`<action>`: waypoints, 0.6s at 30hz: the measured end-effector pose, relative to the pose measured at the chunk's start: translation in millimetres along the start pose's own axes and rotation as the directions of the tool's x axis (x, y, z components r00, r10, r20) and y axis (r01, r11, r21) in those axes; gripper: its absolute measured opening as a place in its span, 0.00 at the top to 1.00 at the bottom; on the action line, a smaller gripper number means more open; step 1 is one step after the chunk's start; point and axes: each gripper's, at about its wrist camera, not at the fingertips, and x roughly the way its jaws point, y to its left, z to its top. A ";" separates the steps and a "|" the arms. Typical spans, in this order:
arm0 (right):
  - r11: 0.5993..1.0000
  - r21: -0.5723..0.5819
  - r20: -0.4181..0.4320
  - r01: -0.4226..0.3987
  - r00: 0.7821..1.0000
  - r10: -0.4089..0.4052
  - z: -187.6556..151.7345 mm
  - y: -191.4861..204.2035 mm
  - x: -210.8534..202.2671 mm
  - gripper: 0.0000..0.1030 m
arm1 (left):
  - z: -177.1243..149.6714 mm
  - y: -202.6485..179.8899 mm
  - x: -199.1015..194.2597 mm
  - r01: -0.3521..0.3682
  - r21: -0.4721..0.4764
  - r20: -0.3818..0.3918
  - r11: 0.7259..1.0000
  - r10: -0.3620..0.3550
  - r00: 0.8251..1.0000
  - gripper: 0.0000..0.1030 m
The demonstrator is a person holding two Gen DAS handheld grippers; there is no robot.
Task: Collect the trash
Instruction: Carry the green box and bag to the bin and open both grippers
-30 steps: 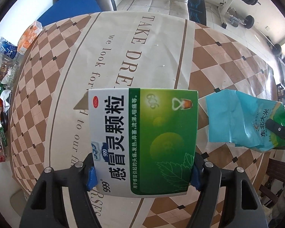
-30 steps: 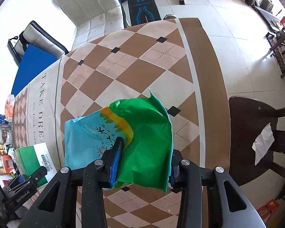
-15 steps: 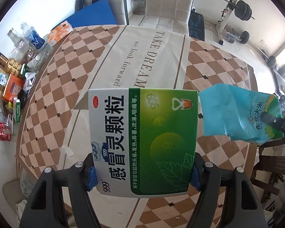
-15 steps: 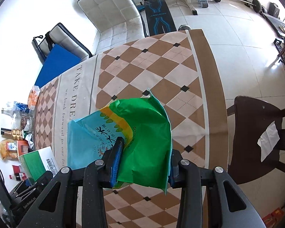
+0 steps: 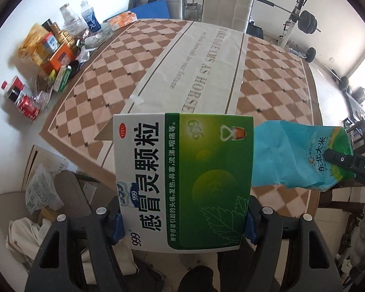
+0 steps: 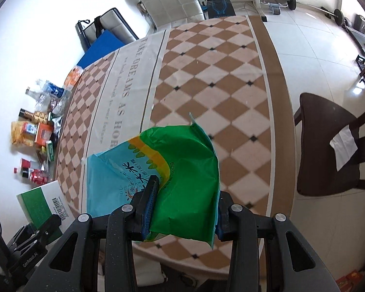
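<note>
Green and white cardboard, a flat medicine box (image 5: 182, 185) printed with large Chinese characters, fills the lower centre of our left wrist view, and we hold it by its two side edges: the left gripper (image 5: 182, 221) has its blue pads (image 5: 116, 227) pressed against the carton's walls, which seems the sensible hold for something stiff that will not fold. At the right of that frame hangs the crumpled blue and green plastic rice bag (image 5: 301, 158), and in the right wrist view the same bag (image 6: 163, 185) sits low and centre, pinched in the right gripper (image 6: 182, 216), whose fingers are closed on a gathered fold since limp film offers no firm edge. Both pieces are lifted clear above the checkered brown and cream tablecloth (image 6: 219, 85), well apart from the cluster of bottles, cans and packets (image 5: 48, 56) in the upper left. We judge both are ready to be carried off, perhaps toward the paper-filled cardboard carton (image 5: 36, 194) at lower left, though we cannot be sure that is the bin.
</note>
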 end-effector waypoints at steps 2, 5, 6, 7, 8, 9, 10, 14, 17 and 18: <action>1.000 -0.008 -0.026 0.006 1.000 -0.006 -43.0 2.6 -2.1 0.61 | -36.6 10.9 -0.4 0.002 -0.003 -0.027 1.000 -0.002 1.000 0.31; 1.000 -0.012 -0.088 0.015 0.996 -0.016 -104.2 -0.9 1.8 0.61 | -91.1 24.6 8.4 0.005 -0.011 -0.092 1.000 -0.006 0.996 0.31; 1.000 -0.014 -0.115 0.019 0.993 -0.020 -125.3 -3.4 5.6 0.61 | -107.3 28.2 13.7 0.011 -0.018 -0.118 1.000 -0.013 0.993 0.31; 0.999 -0.024 -0.151 0.025 0.988 -0.029 -149.2 -5.5 11.2 0.61 | -120.8 30.9 21.1 0.012 -0.023 -0.144 1.000 -0.015 0.989 0.31; 0.998 -0.040 -0.184 0.041 0.982 -0.048 -171.6 -7.6 18.2 0.61 | -135.8 33.2 29.9 0.008 -0.031 -0.170 0.999 -0.014 0.985 0.31; 0.998 -0.050 -0.209 0.048 0.976 -0.058 -188.4 -10.2 24.7 0.61 | -149.0 34.9 38.6 0.007 -0.038 -0.196 0.999 -0.015 0.981 0.31; 0.997 -0.056 -0.247 0.054 0.967 -0.067 -207.6 -14.0 34.8 0.61 | -160.7 36.4 49.9 0.005 -0.049 -0.223 0.999 -0.015 0.975 0.31; 0.991 -0.091 -0.365 0.098 0.923 -0.124 -275.2 -32.9 89.3 0.61 | -199.7 42.5 105.4 0.003 -0.107 -0.319 0.994 -0.037 0.947 0.31; 0.984 -0.117 -0.398 0.135 0.901 -0.171 -306.9 -48.7 139.5 0.61 | -216.2 44.5 160.2 0.011 -0.145 -0.371 0.989 -0.065 0.927 0.31; 0.982 -0.123 -0.401 0.145 0.898 -0.183 -312.5 -52.6 154.8 0.61 | -219.9 44.8 180.6 0.018 -0.161 -0.387 0.987 -0.080 0.919 0.31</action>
